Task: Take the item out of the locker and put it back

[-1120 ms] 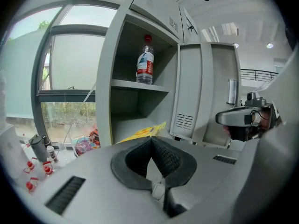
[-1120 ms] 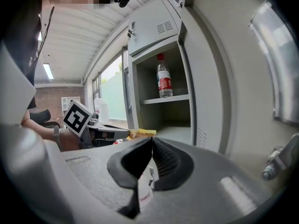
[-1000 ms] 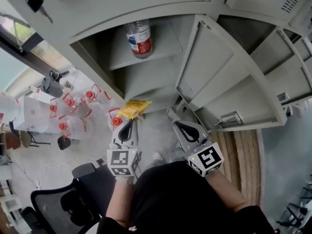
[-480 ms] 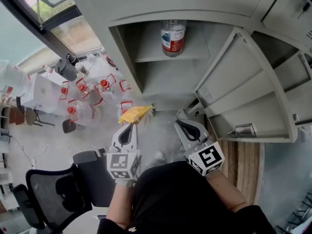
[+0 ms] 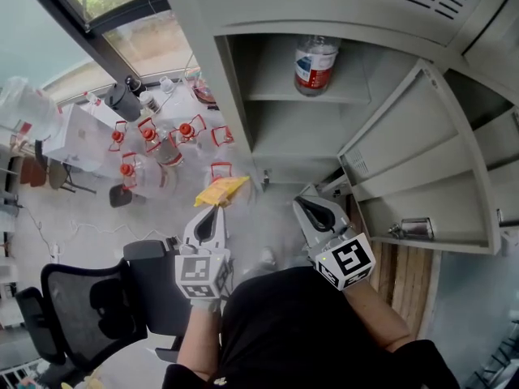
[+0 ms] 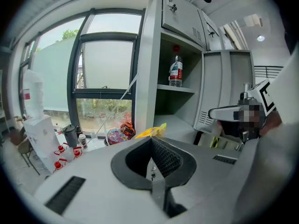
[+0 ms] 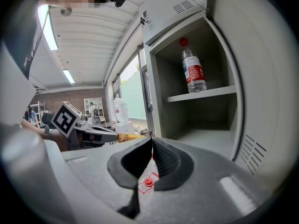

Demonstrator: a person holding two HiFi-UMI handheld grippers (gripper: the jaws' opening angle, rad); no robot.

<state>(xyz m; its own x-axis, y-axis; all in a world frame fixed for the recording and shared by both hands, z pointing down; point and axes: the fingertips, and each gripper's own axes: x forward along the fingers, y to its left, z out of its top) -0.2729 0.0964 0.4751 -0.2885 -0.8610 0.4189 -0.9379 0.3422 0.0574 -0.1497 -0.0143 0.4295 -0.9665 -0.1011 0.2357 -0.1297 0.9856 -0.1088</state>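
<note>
- Left gripper (image 5: 212,211), lower centre, clamps only an edge of the yellow packet (image 5: 220,191); that thin hold may slip.
- Right gripper (image 5: 308,205), jaws together and empty, could bump the locker door (image 5: 405,128) at right.

Bright daylight from window (image 6: 106,64), fisheye-warped edges

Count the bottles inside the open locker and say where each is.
1. The bottle stands upright on the upper shelf. Part of the lower compartment is out of view, so another could be hidden.

Bottle (image 5: 315,63) stands on the locker shelf (image 5: 272,89), packet (image 5: 217,191) outside before it
</note>
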